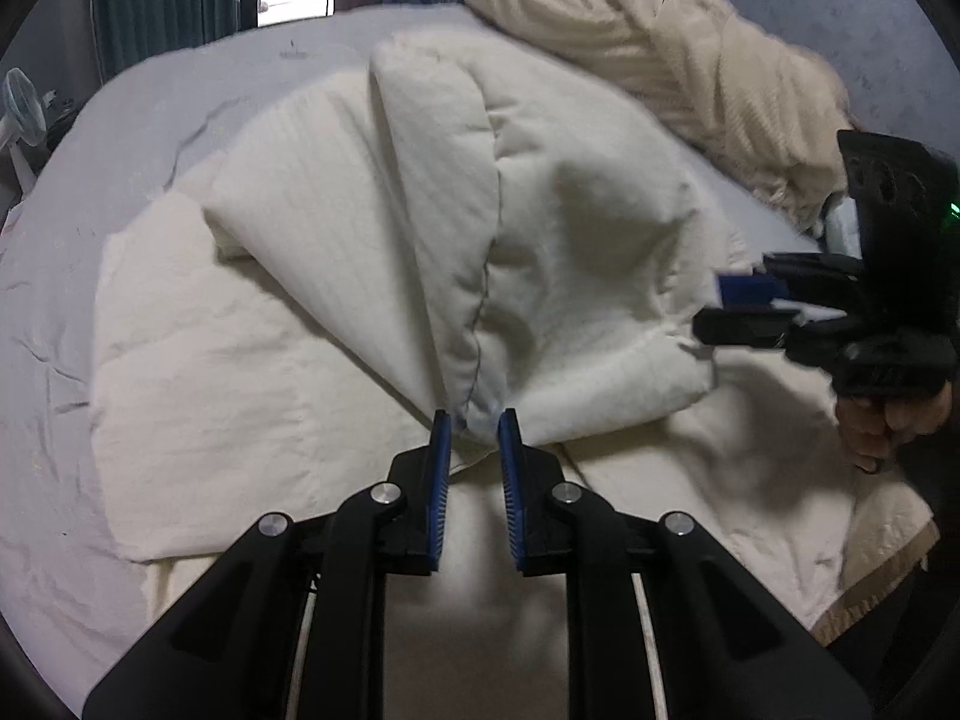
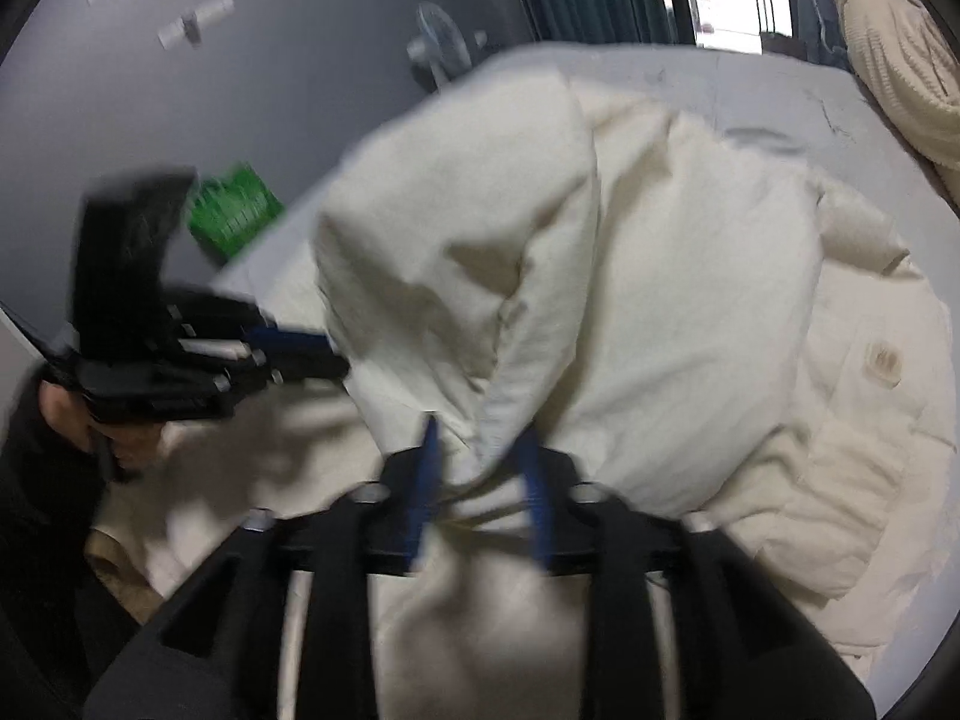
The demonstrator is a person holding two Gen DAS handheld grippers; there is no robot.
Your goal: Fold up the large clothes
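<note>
A large cream padded garment (image 1: 336,324) lies spread on a bed, with one fold pulled up into a tent. In the left wrist view my left gripper (image 1: 475,426) is shut on the lower corner of that raised fold, pinched between its blue pads. At the right edge of the same view my right gripper (image 1: 714,303) meets the fold's other side. The right wrist view is blurred. There the garment (image 2: 660,276) narrows into the right gripper (image 2: 480,444), bunched between the pads. The left gripper (image 2: 336,354) bites the fold from the left.
The bed's pale grey sheet (image 1: 180,96) shows to the left and beyond the garment. A ribbed cream blanket (image 1: 660,42) is heaped at the far right. A fan (image 2: 444,42) and a green basket (image 2: 234,210) stand past the bed edge. A hand (image 1: 882,426) holds the right gripper.
</note>
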